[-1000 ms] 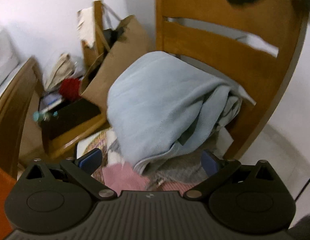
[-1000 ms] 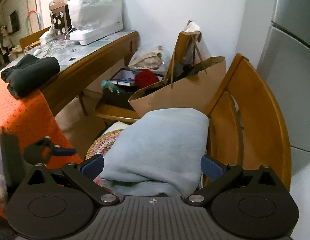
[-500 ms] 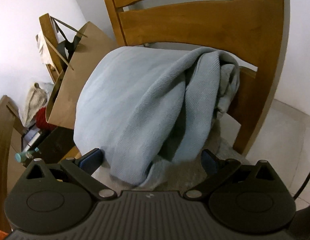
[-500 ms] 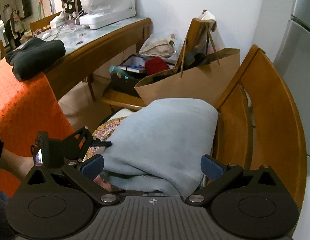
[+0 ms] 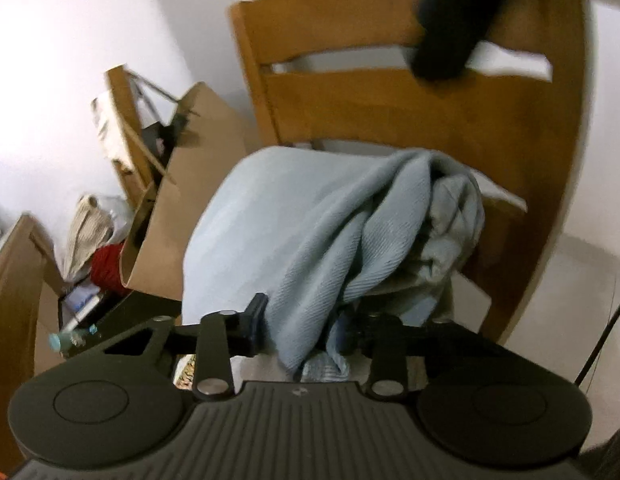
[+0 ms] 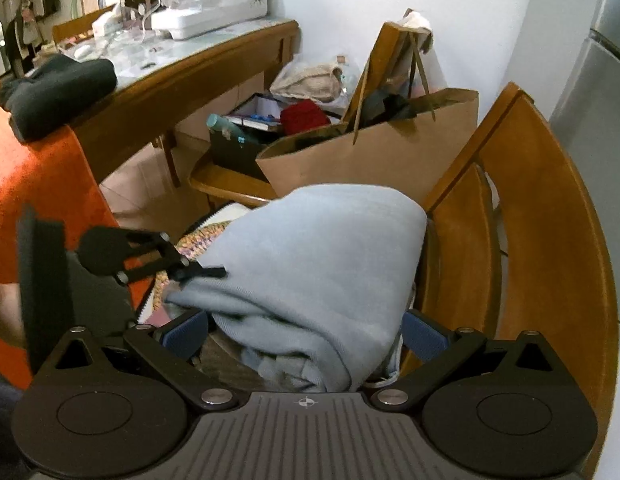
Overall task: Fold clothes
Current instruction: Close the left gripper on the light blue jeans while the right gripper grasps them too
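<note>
The left tongs (image 5: 297,326) are clenched on a fold of the light blue garment (image 5: 310,240), their two fingers drawn close with the cloth pinched between them at its lower front edge. The garment lies bundled on the seat of a wooden chair (image 5: 410,112), straight ahead of the left tongs, with its bulk rising toward the chair back. In the right wrist view the right tongs (image 6: 303,332) are released, their blue pads (image 6: 185,332) spread wide to either side of the same garment (image 6: 322,264), which sits just ahead of and between them without being gripped. The left tongs (image 6: 205,272) appear there to the left of the right tongs, touching the garment's near left edge. Beyond the garment stands a brown paper bag (image 6: 374,160). Farther left of the right tongs, a dark folded garment (image 6: 57,92) rests on the surface (image 6: 181,68), beside an orange cloth (image 6: 41,184).
</note>
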{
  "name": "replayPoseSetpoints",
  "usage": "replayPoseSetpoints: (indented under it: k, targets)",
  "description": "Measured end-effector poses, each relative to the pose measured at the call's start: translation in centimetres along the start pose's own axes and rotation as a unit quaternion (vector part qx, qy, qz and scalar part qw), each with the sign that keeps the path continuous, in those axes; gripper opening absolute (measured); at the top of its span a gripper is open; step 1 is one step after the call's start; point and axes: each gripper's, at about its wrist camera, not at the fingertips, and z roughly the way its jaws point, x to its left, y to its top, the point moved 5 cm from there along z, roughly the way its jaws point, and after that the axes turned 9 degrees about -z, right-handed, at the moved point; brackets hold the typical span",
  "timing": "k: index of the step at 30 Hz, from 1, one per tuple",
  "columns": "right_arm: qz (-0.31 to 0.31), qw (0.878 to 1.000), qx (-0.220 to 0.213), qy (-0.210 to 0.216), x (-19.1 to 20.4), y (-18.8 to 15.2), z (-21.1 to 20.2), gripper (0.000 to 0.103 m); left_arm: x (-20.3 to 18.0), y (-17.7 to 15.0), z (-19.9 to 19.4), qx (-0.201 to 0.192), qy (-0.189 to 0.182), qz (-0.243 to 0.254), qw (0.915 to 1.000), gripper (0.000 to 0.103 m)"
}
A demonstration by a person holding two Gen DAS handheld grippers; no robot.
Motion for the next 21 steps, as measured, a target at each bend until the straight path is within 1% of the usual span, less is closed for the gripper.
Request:
replayPoseSetpoints:
  k: [1, 4, 9, 16, 21]
  targets:
    - [-0.001, 1.0, 0.006, -0.004, 0.0, -0.1, 0.4, 0.102, 0.4, 0.4, -0.1, 0.002, 0.0, -0.015, 0.9999, 0.038]
    - [0.01, 1.0, 0.003, -0.006, -0.3, -0.1, 0.9, 0.102, 1.6, 1.7, -0.3, 0.004, -0.002, -0.051, 0.9987, 0.036]
    - [0.028, 1.0, -0.004, -0.009, -0.8, -0.2, 1.7, 0.102, 3.5, 3.4, -0.9, 0.006, 0.0, -0.097, 0.9953, 0.034]
    - [0.053, 0.998, -0.014, -0.013, -1.6, -0.3, 2.9, 0.102, 5.0, 4.8, -0.6, 0.021, 0.0, -0.127, 0.9916, 0.032]
    - [0.071, 0.997, -0.021, -0.016, -2.2, -0.4, 3.7, 0.101, 6.0, 5.5, -0.7, 0.022, 0.007, -0.147, 0.9888, 0.031]
